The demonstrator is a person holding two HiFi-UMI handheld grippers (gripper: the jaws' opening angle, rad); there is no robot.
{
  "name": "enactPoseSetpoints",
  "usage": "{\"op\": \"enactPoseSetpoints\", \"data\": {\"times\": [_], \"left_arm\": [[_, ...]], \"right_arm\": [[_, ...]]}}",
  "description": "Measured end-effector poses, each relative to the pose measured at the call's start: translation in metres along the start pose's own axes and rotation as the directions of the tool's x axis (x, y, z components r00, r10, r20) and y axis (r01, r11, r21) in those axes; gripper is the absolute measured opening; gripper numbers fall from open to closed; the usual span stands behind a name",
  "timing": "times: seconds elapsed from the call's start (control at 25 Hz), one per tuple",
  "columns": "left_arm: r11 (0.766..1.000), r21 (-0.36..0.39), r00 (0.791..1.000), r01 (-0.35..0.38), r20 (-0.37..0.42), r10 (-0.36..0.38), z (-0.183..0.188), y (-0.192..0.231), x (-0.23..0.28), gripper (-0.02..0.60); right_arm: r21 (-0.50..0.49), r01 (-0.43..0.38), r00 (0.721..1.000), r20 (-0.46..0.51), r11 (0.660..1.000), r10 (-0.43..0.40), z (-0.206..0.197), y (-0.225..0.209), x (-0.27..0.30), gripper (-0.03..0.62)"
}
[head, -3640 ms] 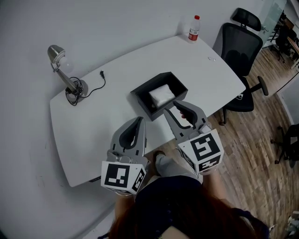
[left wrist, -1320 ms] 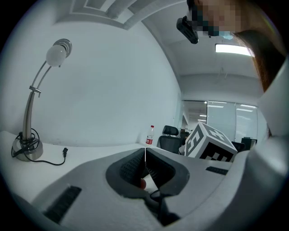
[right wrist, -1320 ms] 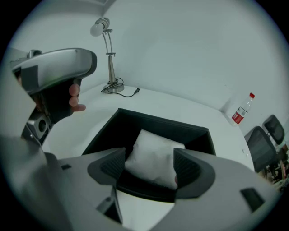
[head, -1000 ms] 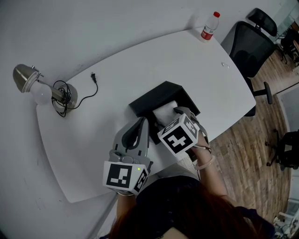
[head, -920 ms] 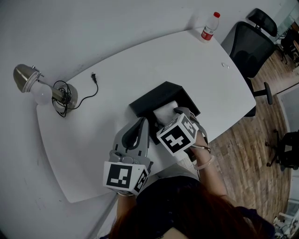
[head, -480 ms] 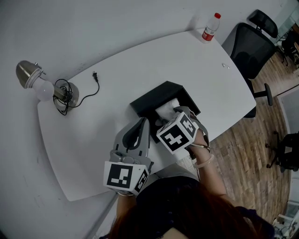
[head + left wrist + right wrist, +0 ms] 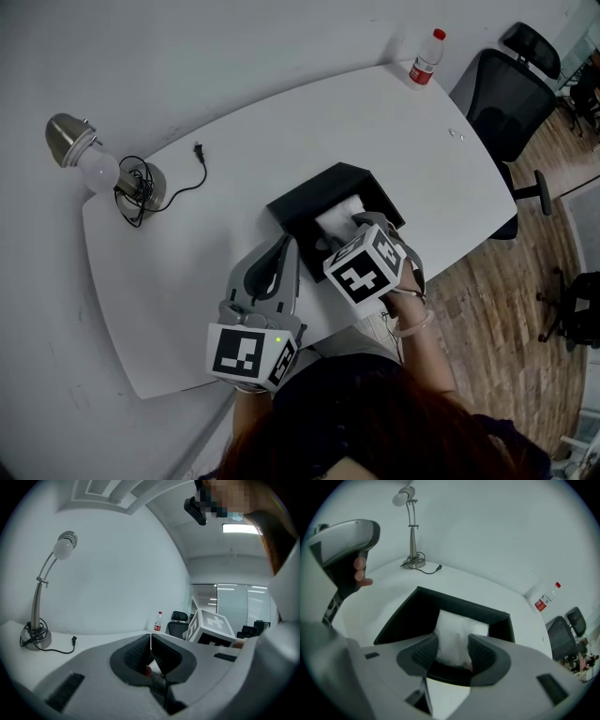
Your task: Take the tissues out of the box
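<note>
From the head view, a black box (image 7: 291, 208) sits on the white surface (image 7: 187, 281). The white tissues (image 7: 336, 216) lie inside the box. The right gripper (image 7: 360, 225) reaches into the box from its near side. The left gripper (image 7: 284, 246) waits just beside the box.

In the left gripper view, the jaws are together with nothing between them.

In the right gripper view, the jaws are closing on the tissues, which touch both sides, down inside the box.
</note>
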State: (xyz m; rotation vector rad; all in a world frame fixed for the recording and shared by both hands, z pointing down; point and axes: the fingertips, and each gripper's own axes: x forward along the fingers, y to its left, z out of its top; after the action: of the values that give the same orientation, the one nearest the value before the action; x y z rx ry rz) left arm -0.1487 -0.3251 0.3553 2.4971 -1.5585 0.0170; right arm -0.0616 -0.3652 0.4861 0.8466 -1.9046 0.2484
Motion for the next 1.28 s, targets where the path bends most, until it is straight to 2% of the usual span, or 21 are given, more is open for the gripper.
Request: {"op": "enactPoseSetpoints", "data": {"times": [0.24,0.6,0.88,1.28], "left_arm": [[1.0,0.011,1.0,-0.003,0.01,0.003,0.004,-0.003,-0.006,0.026],[0.999,0.035,1.0,-0.008,0.028,0.007,0.009,-0.014,-0.022,0.026],[0.998,0.056,0.999,-0.012,0.042,0.01,0.013,-0.023,-0.037,0.026],[0.997,0.078,0.998,-0.022,0.064,0.017,0.018,-0.038,-0.063,0.026]], "right_arm": [[0.011,0.006,0.997,0.075,1.0,-0.007,0.004,0.0,-0.012,0.218],[0.02,0.04,0.979,0.2,0.999,-0.043,0.01,0.0,-0.034,0.218],[0.038,0.075,0.947,0.311,0.996,-0.083,0.018,-0.001,-0.057,0.218],[0.045,0.152,0.882,0.445,0.987,-0.156,0.021,0.006,-0.092,0.218]]}}
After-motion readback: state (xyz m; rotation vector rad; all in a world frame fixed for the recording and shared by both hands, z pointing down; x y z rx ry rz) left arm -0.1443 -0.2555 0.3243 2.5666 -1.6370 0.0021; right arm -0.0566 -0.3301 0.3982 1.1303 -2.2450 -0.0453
